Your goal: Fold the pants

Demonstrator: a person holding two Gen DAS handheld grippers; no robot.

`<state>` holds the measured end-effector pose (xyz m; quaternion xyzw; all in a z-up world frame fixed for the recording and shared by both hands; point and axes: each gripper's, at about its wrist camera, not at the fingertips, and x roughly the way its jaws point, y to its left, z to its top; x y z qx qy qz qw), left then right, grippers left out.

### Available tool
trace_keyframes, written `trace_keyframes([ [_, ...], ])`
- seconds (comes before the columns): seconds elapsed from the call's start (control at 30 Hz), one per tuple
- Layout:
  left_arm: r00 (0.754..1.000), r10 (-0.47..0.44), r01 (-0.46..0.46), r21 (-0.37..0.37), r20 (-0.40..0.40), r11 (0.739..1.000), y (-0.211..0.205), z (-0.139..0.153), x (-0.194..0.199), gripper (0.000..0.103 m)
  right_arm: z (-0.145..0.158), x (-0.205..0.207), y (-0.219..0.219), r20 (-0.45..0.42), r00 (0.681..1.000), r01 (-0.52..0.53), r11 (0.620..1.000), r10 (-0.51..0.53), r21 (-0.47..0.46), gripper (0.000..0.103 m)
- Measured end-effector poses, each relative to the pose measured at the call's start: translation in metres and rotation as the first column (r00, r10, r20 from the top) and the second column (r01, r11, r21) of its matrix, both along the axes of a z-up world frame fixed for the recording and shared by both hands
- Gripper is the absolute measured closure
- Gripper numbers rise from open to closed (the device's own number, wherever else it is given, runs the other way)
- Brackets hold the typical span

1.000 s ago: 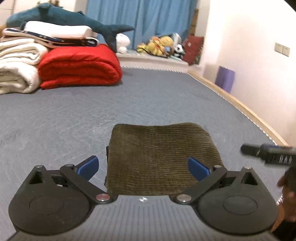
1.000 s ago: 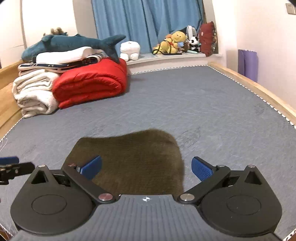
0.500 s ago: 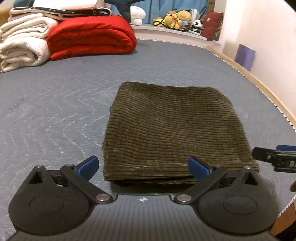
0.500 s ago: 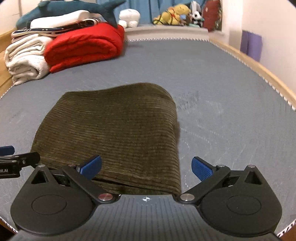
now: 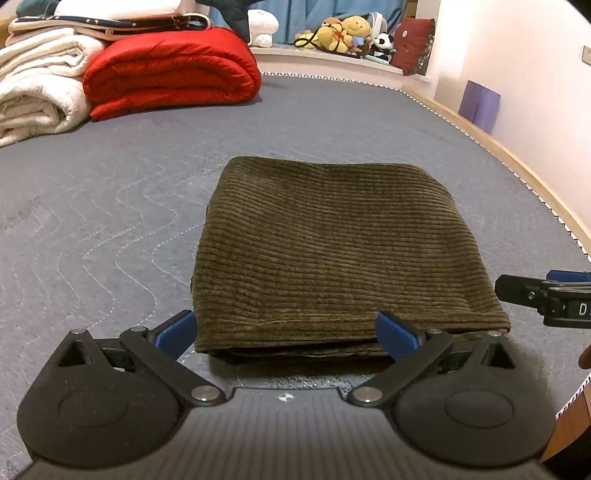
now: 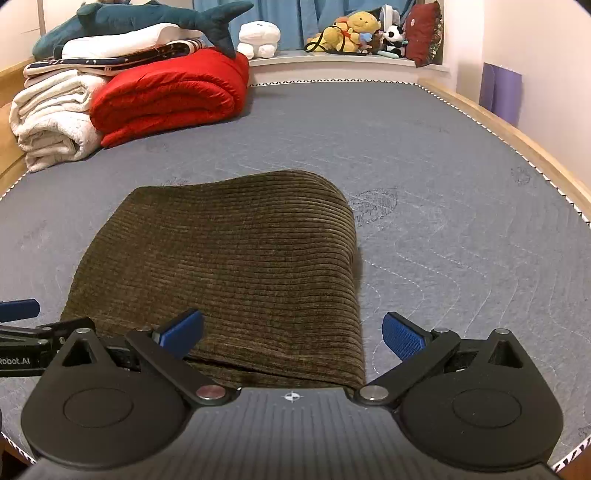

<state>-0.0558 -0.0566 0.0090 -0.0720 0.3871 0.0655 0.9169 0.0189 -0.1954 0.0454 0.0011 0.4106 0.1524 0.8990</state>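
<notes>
The olive-brown corduroy pants (image 5: 332,251) lie folded into a neat rectangle on the grey mattress (image 5: 110,184). They also show in the right wrist view (image 6: 229,266). My left gripper (image 5: 286,332) is open and empty, just above the near left edge of the stack. My right gripper (image 6: 291,332) is open and empty above the near right corner. The right gripper's tip shows at the right edge of the left wrist view (image 5: 546,295), and the left gripper's tip shows at the left edge of the right wrist view (image 6: 26,325).
A rolled red quilt (image 6: 170,96), white blankets (image 6: 51,122) and a plush shark (image 6: 140,18) are stacked at the far left. Stuffed toys (image 6: 351,33) line the far ledge. The wooden bed rail (image 6: 517,136) runs along the right. A purple item (image 6: 500,92) stands by the wall.
Both grippers have tilted down and risen over the pants, so the folded stack now shows from above. The pants lie unmoved, and both jaws stay open.
</notes>
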Motion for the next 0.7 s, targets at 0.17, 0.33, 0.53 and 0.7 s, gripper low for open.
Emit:
trace_keyframes([
  [0.17,1.000,-0.005,0.005,0.007,-0.004,1.000,-0.0015,-0.0009,-0.0010,0.000,0.0003,-0.0022,0.0025,-0.002,1.000,-0.012,1.000,0.012,0.003,0.001],
  [0.33,1.000,-0.012,0.012,0.004,-0.004,1.000,-0.0023,-0.0012,-0.0016,0.000,-0.0003,-0.0031,0.0017,-0.004,1.000,-0.015,1.000,0.015,0.004,0.001],
  [0.53,1.000,-0.012,0.012,0.001,-0.002,1.000,-0.0008,-0.0009,-0.0022,0.000,-0.0019,-0.0026,0.0030,-0.006,1.000,-0.018,1.000,0.018,0.000,0.001],
  [0.7,1.000,-0.017,0.017,0.000,-0.001,1.000,-0.0006,-0.0008,-0.0021,0.000,-0.0020,-0.0034,0.0040,-0.001,1.000,-0.024,1.000,0.024,0.002,0.001],
])
